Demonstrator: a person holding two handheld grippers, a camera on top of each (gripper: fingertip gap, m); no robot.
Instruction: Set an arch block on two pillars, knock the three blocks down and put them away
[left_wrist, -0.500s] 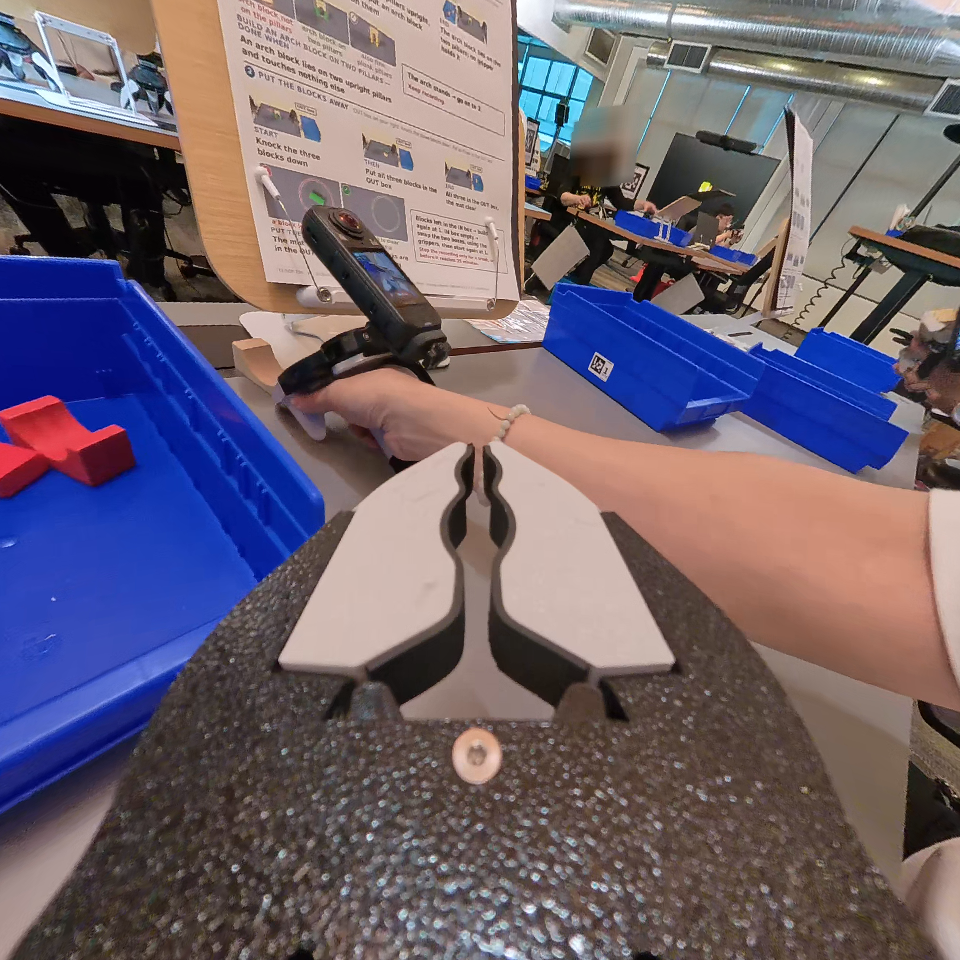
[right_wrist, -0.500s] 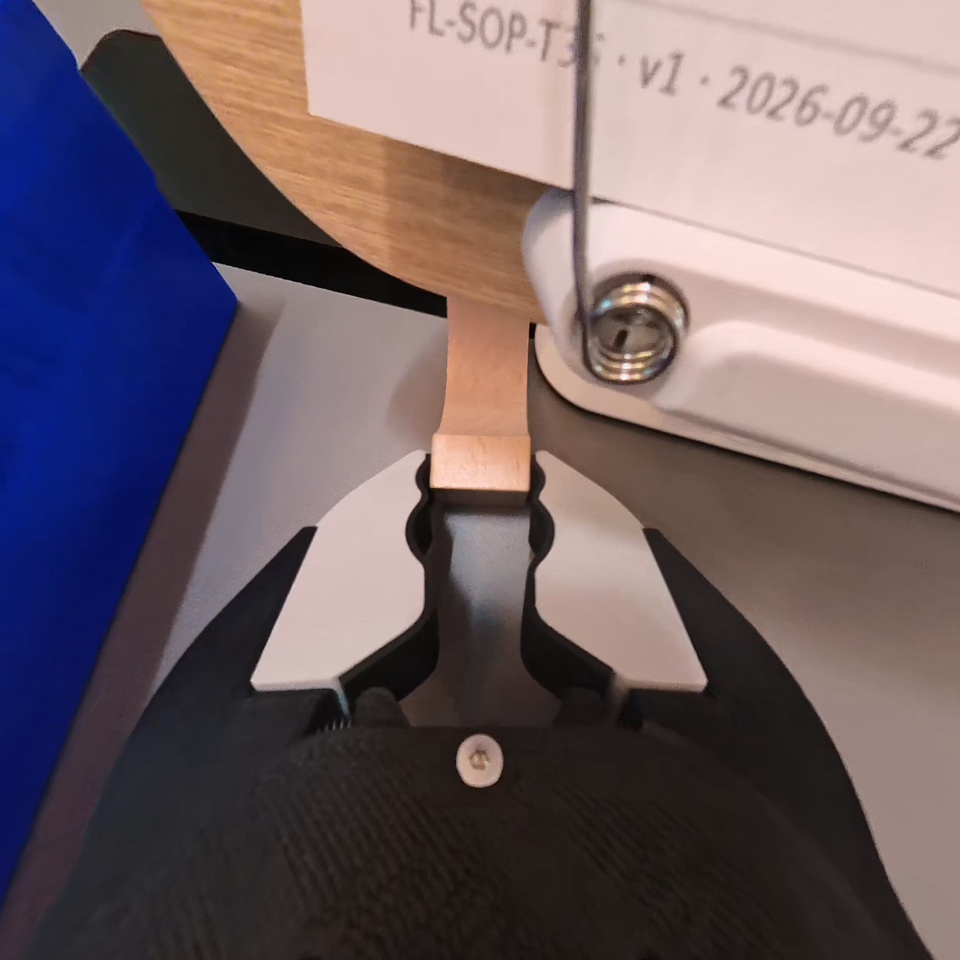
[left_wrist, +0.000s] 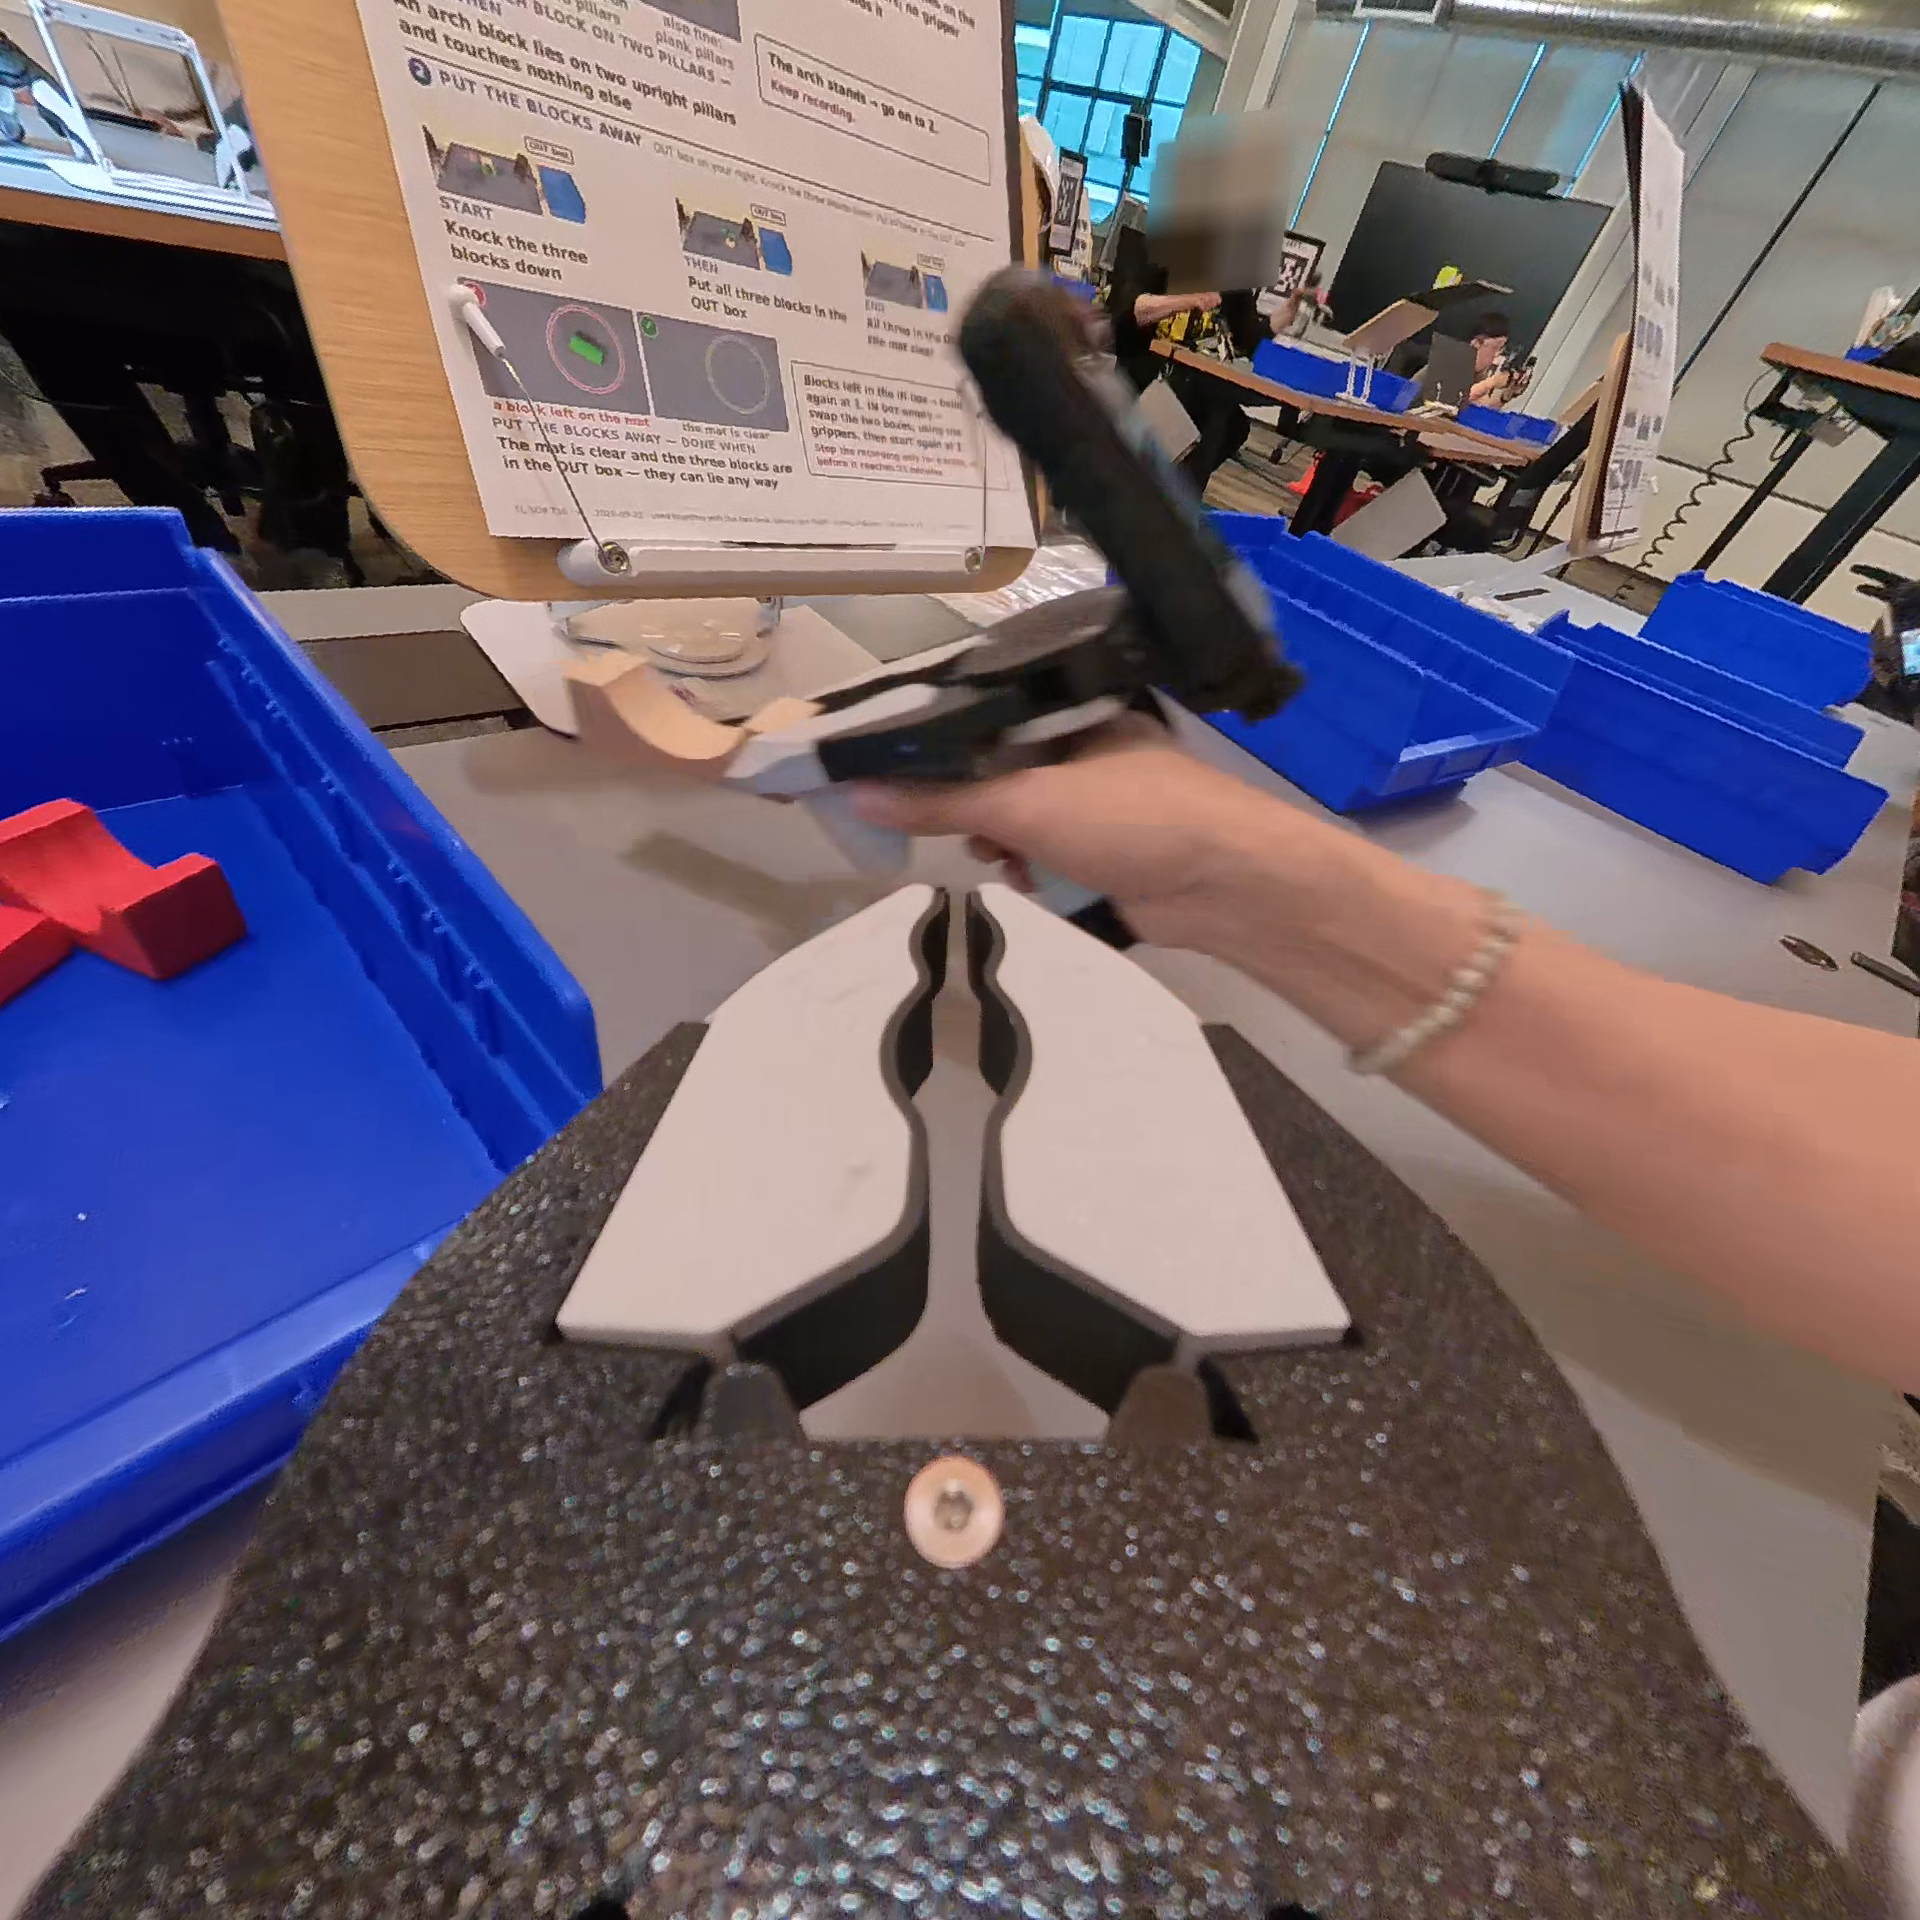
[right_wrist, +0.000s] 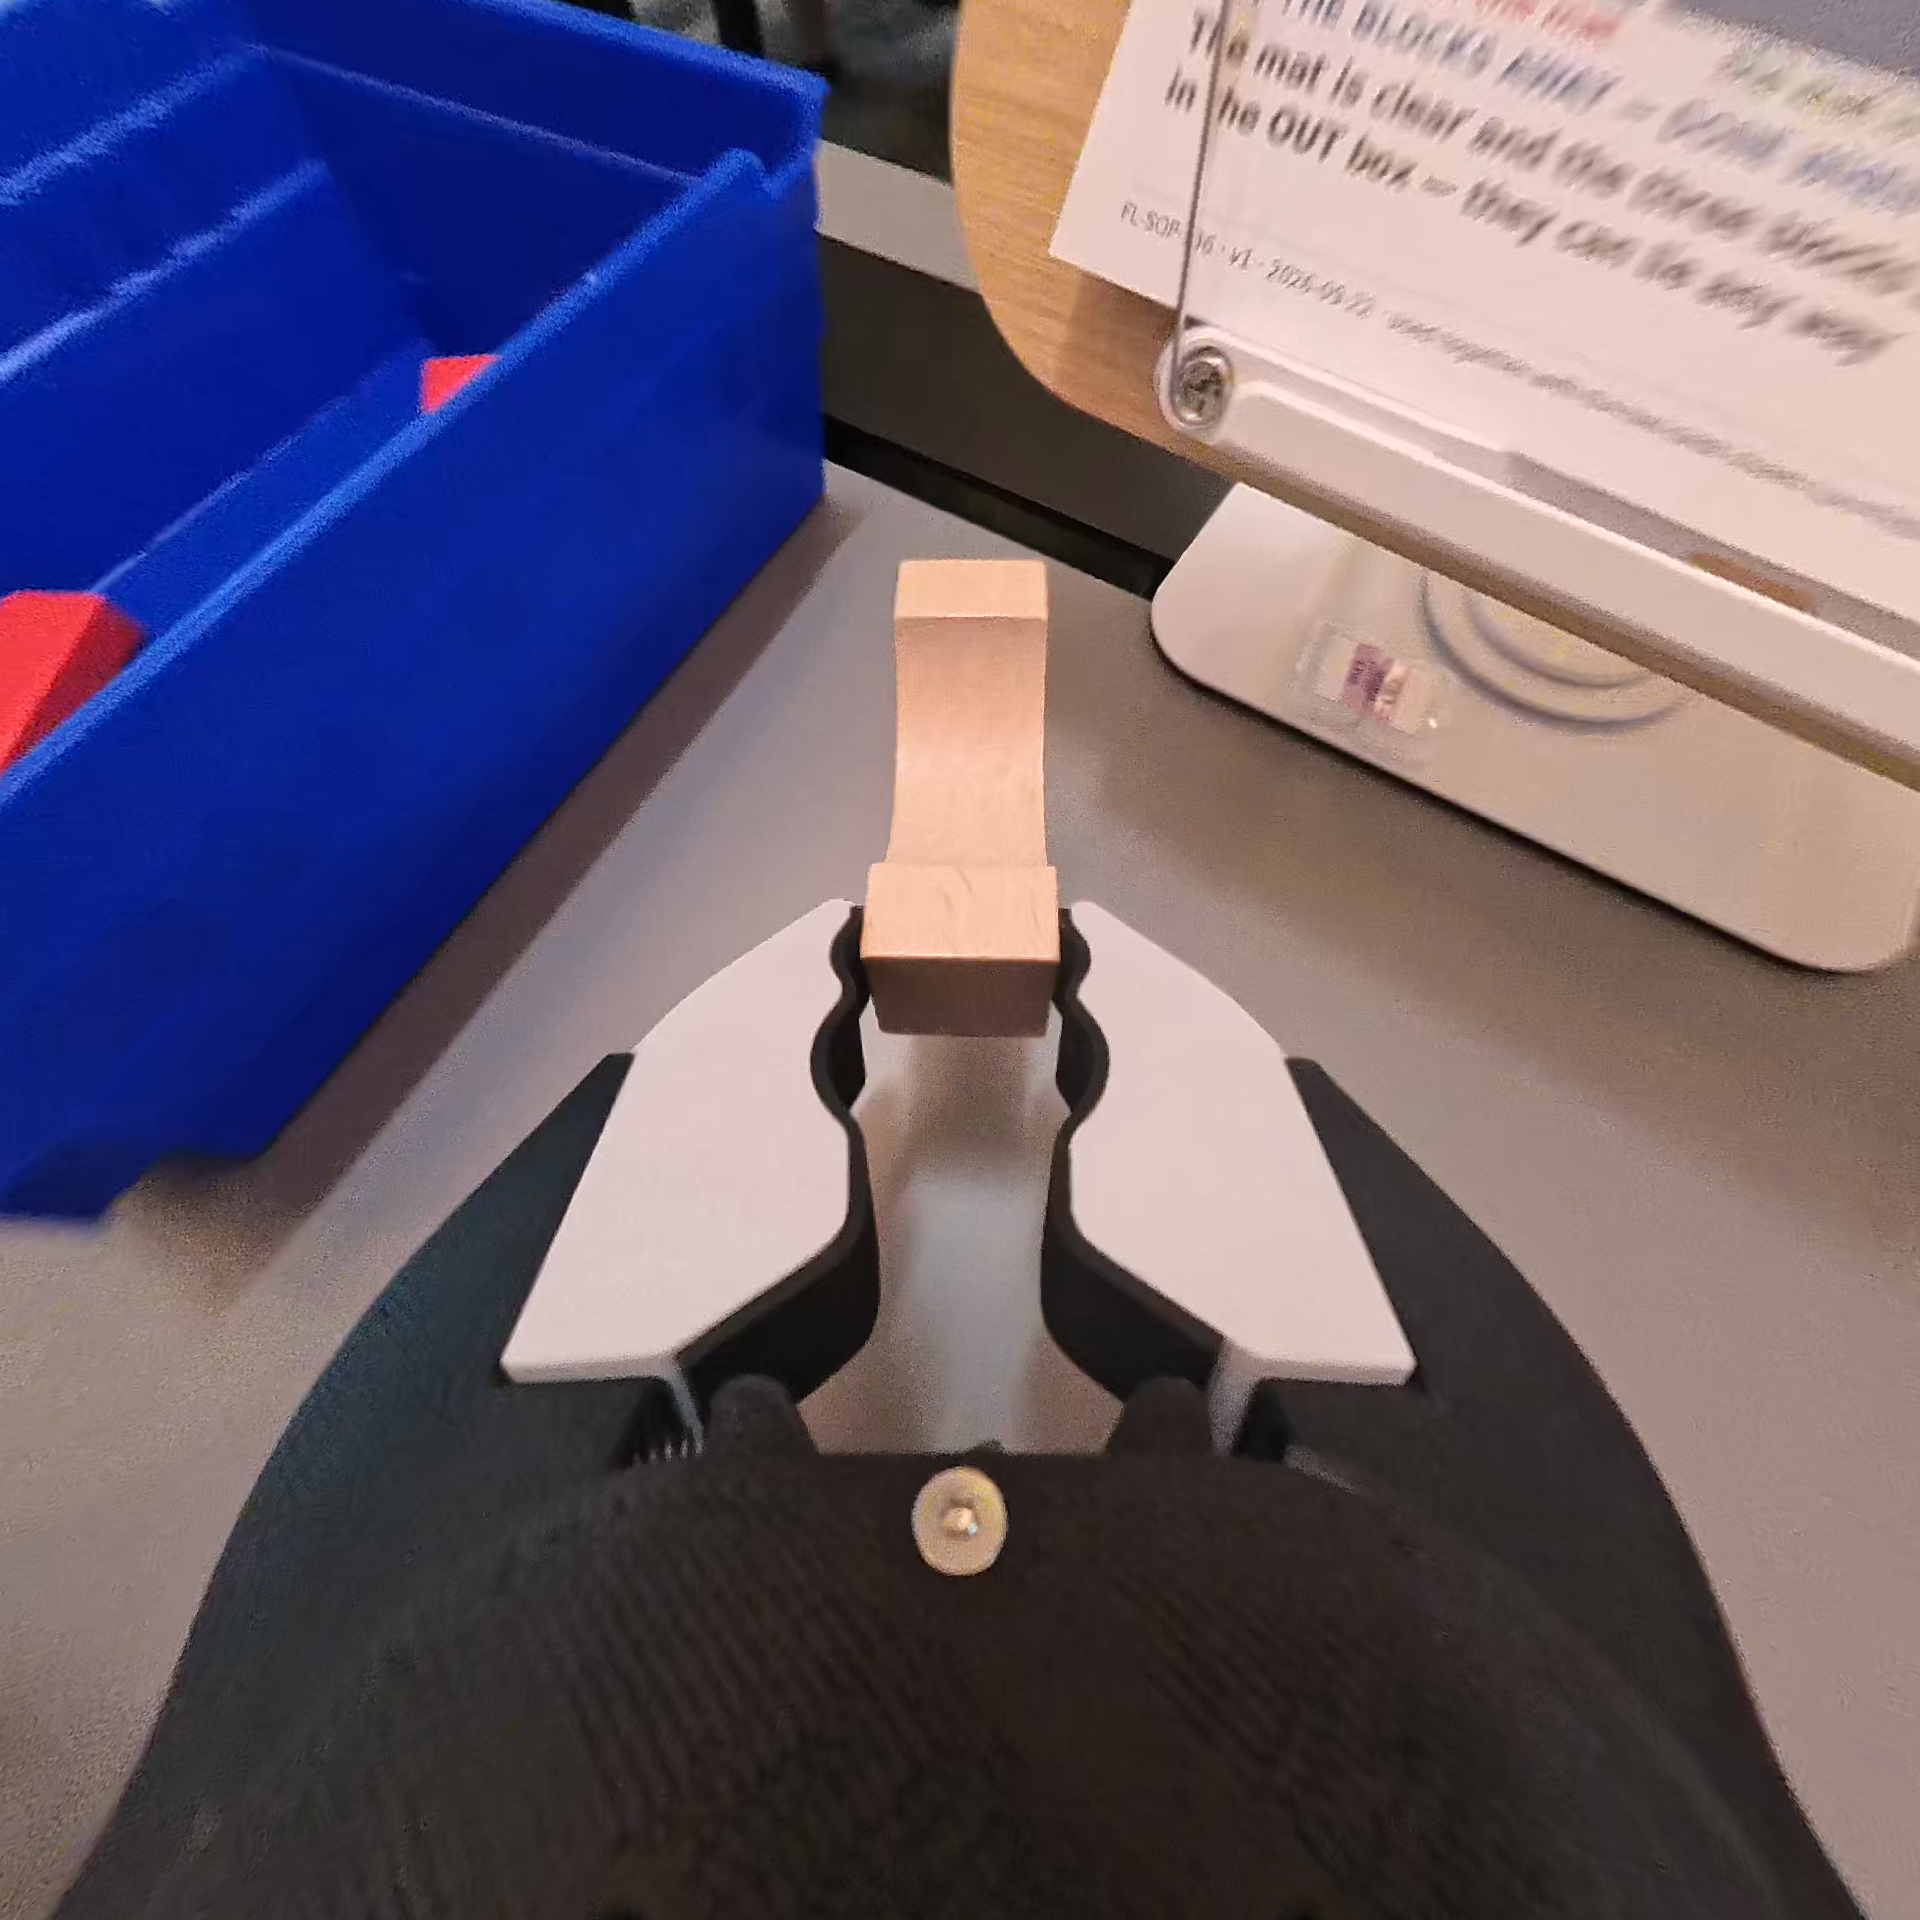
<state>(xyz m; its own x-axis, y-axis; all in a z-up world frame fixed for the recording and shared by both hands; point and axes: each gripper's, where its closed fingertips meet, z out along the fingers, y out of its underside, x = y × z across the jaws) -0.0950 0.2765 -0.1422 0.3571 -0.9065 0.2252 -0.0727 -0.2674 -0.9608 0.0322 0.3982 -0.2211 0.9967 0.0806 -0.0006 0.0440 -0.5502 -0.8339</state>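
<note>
Grey tabletop (right_wrist: 1455, 1195) runs under both grippers, with a workshop of desks and blue bins behind. Pinched between the tips of the right gripper (right_wrist: 961, 966) is a pale wooden arch-shaped block (right_wrist: 966, 790), clear of the table; its long axis runs straight away from the gripper along the fingers, the near foot clamped, the far foot free and pointing toward the white base of a wooden document stand (right_wrist: 1351, 665). In the left wrist view the block (left_wrist: 665, 717) juts leftward from that gripper (left_wrist: 764, 753), which is motion-blurred, so its black body and the hand (left_wrist: 1091, 831) around it are hard to make out. To the block's left sits a blue plastic bin (right_wrist: 468, 623) holding red blocks (left_wrist: 114, 894), partly cut off. Nothing sits in the left gripper (left_wrist: 956, 914); its white fingers are nearly together, with a thin slit between them.
</note>
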